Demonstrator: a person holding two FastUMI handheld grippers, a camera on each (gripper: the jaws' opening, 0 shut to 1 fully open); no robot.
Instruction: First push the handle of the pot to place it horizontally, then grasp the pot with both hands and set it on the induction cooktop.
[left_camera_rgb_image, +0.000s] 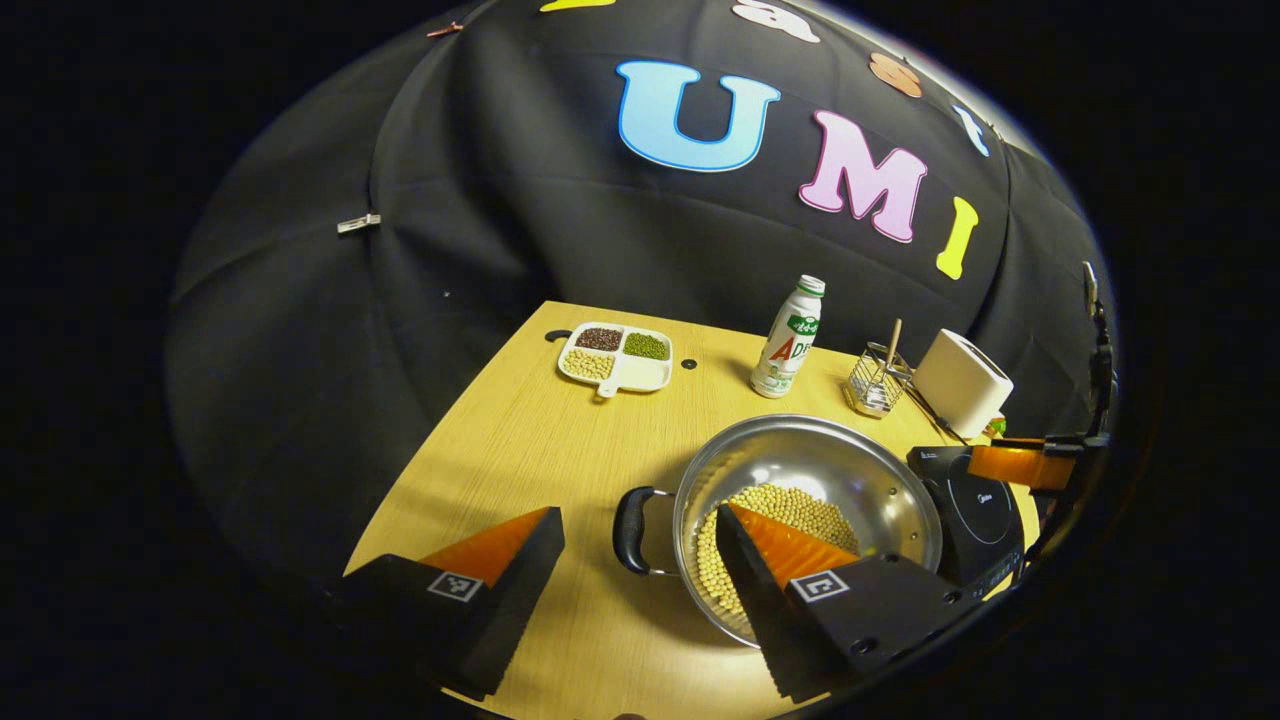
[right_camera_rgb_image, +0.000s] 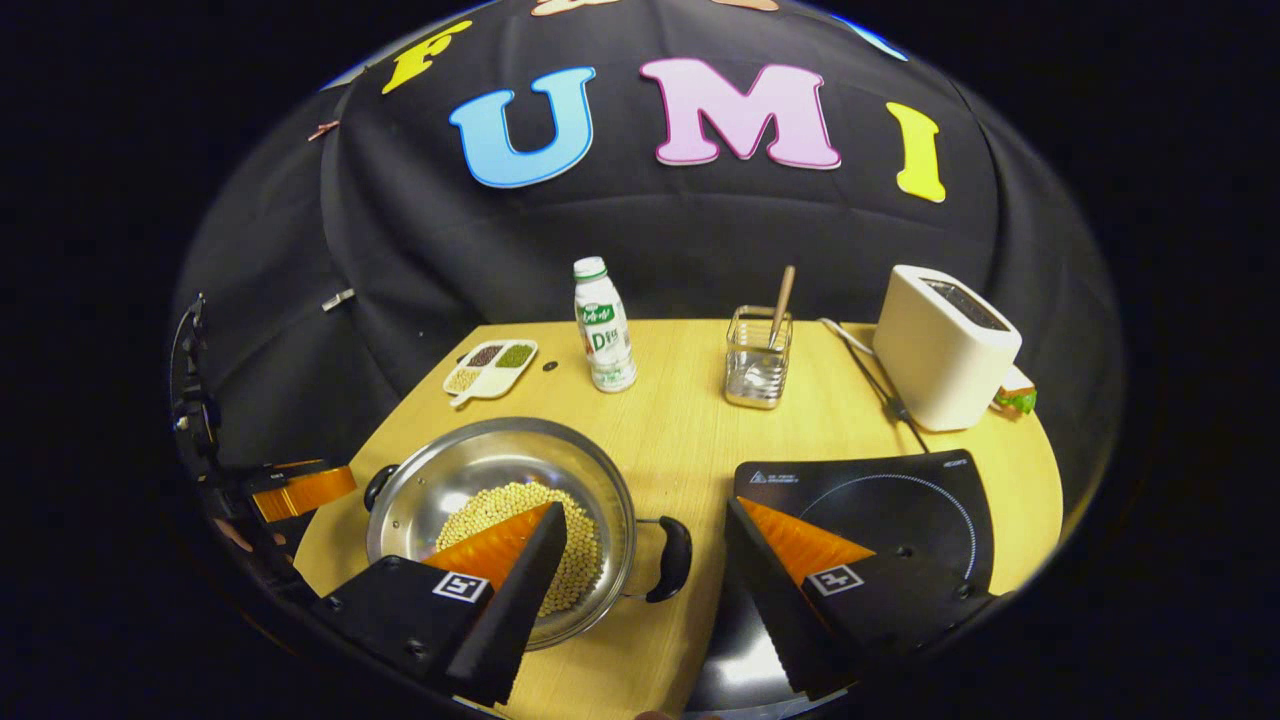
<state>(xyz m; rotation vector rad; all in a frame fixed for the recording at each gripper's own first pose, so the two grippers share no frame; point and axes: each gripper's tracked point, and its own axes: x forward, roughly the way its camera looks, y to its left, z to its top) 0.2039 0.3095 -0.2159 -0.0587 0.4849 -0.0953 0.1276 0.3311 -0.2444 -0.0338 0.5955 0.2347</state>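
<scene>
Steel pot (right_camera_rgb_image: 500, 520) holding pale beans (right_camera_rgb_image: 520, 545), on the wooden worktop (right_camera_rgb_image: 680, 430) just left of the black induction cooktop (right_camera_rgb_image: 880, 520). Left claw (left_camera_rgb_image: 640, 555): wide, fingers astride the pot's left handle (left_camera_rgb_image: 632, 530), apart from it. Right claw (right_camera_rgb_image: 645, 555): wide, astride the right handle (right_camera_rgb_image: 672, 558), not touching. Bottle (right_camera_rgb_image: 603, 325), toaster (right_camera_rgb_image: 940, 345) at far edge.

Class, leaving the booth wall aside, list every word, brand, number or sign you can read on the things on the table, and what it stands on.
No text can be quoted with confidence.
Drink bottle: printed label, too blurred to read.
Induction cooktop: small print along its far edge, too small to read.
Toaster and steel pot: no lettering visible.
</scene>
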